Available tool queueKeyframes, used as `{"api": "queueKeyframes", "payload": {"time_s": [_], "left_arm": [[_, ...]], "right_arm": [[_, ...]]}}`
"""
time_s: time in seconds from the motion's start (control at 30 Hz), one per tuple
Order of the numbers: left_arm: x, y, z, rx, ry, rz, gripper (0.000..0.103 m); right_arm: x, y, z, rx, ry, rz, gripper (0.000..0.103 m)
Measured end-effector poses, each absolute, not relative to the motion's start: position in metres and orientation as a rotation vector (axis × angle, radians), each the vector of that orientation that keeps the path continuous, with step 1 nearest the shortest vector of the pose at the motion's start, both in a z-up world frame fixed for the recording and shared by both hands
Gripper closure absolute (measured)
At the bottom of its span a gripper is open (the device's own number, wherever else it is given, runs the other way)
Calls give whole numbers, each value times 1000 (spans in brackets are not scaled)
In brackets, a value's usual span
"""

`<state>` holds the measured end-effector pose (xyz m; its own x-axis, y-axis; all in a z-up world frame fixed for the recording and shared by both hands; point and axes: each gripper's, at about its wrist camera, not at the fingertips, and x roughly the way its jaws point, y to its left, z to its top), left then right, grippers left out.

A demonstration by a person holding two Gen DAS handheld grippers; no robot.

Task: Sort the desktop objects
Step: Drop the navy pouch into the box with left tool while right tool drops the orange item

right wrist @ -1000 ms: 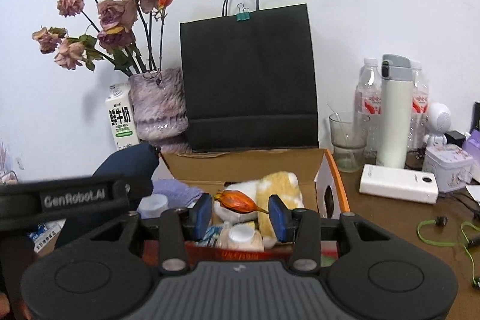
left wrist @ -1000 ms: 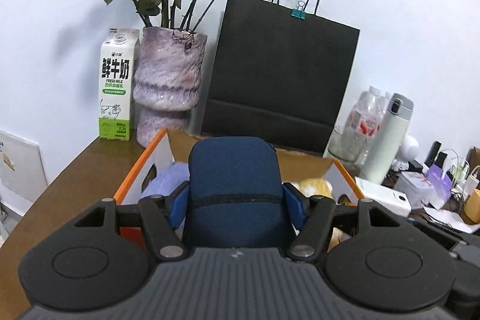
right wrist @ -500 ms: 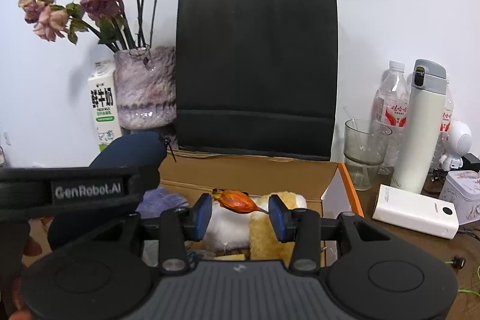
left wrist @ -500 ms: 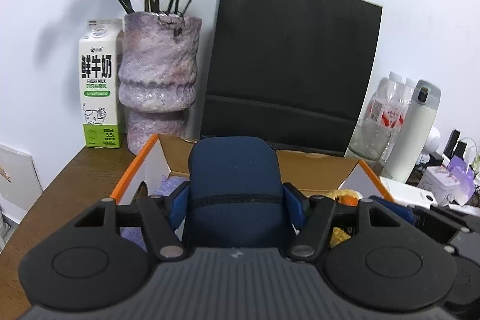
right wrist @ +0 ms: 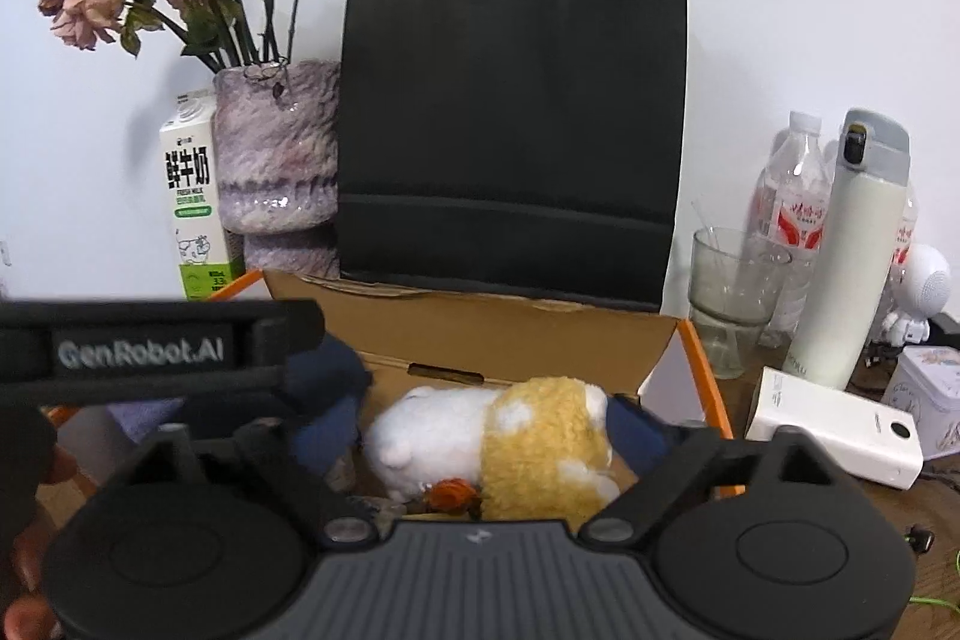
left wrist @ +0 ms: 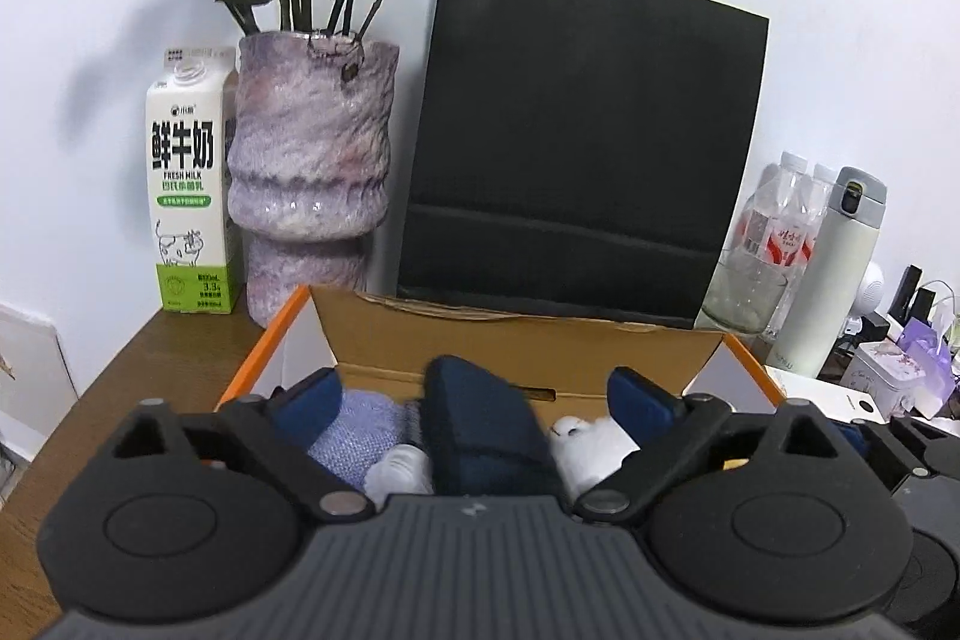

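An open cardboard box [left wrist: 522,340] with orange edges stands in front of me; it also shows in the right wrist view [right wrist: 516,334]. My left gripper [left wrist: 474,400] is open above it. A dark blue pouch [left wrist: 486,436] lies tilted between its fingers, loose, on a lilac cloth [left wrist: 354,436]. My right gripper [right wrist: 480,418] is open over the box. A small orange dried flower [right wrist: 450,493] lies below it against a white and yellow plush toy [right wrist: 510,436]. The left gripper's body [right wrist: 144,352] fills the left of the right wrist view.
Behind the box stand a black paper bag [left wrist: 582,148], a purple vase of dried roses [left wrist: 312,172] and a milk carton [left wrist: 189,184]. To the right are a glass [right wrist: 732,292], water bottles [right wrist: 792,196], a white flask [right wrist: 852,256], a white power bank [right wrist: 834,430] and a tin [right wrist: 930,388].
Both grippers opened. The blue pouch dropped from the left gripper into the box, and the orange flower fell from the right gripper beside the plush toy.
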<state>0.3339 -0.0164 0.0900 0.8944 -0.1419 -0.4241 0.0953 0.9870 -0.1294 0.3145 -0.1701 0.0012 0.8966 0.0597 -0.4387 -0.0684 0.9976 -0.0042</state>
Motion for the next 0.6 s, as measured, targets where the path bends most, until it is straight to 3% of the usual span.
{"api": "queueKeyframes", "payload": {"time_s": [0.17,0.6], "left_arm": [[337,-10,90,-124,486,-79,0],[283,11,104,-159,467,-64,0]], "right_arm": [[313,-168,1,-36,462,53,6],[274,-163,6,-48,452,41,1]]}}
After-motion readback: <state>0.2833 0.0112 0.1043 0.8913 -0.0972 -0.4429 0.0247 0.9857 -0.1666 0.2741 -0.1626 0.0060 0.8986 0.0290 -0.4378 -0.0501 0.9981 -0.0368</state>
